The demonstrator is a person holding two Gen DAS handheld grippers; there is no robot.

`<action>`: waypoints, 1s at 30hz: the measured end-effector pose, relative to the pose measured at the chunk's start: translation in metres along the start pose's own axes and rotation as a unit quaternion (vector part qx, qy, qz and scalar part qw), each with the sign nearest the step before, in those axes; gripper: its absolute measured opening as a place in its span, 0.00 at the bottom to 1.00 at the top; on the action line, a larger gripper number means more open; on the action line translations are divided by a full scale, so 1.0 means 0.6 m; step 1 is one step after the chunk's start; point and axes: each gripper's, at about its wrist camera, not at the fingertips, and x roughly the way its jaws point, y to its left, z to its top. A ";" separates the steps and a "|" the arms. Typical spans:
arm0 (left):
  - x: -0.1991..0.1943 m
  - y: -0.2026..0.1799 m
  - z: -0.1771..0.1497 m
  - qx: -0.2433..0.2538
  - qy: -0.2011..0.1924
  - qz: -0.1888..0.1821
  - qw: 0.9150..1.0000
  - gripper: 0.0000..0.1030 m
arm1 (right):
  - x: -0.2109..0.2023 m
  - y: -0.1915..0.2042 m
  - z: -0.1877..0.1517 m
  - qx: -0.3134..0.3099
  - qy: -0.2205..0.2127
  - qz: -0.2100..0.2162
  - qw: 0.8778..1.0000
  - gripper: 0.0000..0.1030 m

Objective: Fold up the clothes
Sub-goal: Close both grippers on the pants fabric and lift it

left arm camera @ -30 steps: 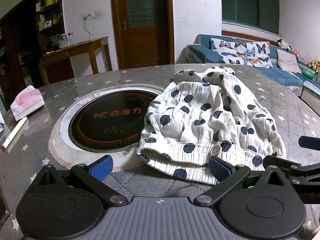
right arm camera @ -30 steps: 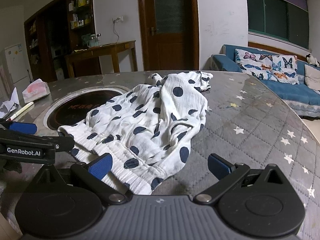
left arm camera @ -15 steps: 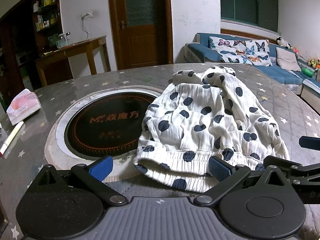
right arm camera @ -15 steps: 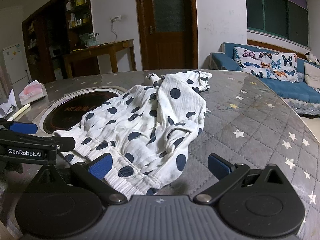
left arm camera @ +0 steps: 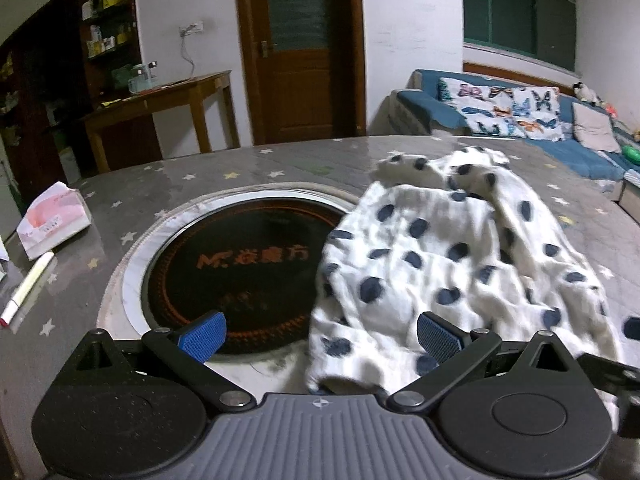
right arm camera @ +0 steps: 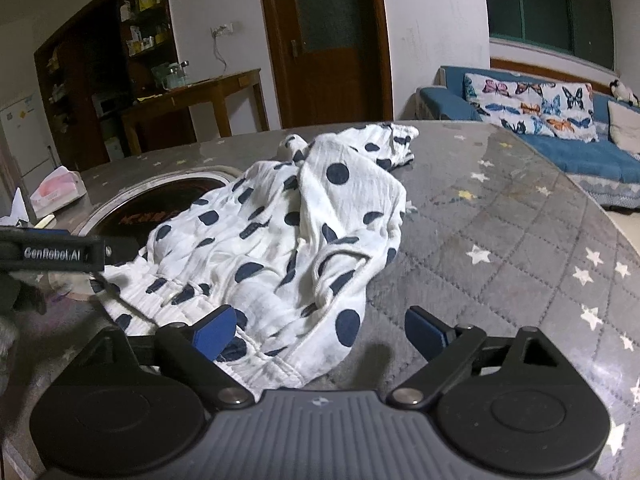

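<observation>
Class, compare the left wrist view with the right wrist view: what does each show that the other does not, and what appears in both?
Only the left wrist view shows the pen lying whole beside the tissue pack, and the burner's orange lettering clearly. Only the right wrist view shows the white fridge and the other tool's labelled arm. Both show the polka-dot garment on the starred table, the tissue pack, the door and the sofa, with each tool open.
</observation>
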 end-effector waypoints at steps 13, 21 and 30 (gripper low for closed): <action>0.054 0.024 -0.002 0.001 0.039 -0.031 0.999 0.70 | 0.012 -0.014 0.002 0.024 0.014 0.034 0.999 0.54; 0.052 0.017 -0.006 0.002 0.041 -0.080 0.996 0.27 | 0.012 -0.019 0.002 0.033 0.016 0.052 0.998 0.31; 0.029 0.027 -0.012 -0.008 0.041 -0.099 0.994 0.13 | 0.006 -0.029 0.003 0.036 0.017 0.069 0.997 0.12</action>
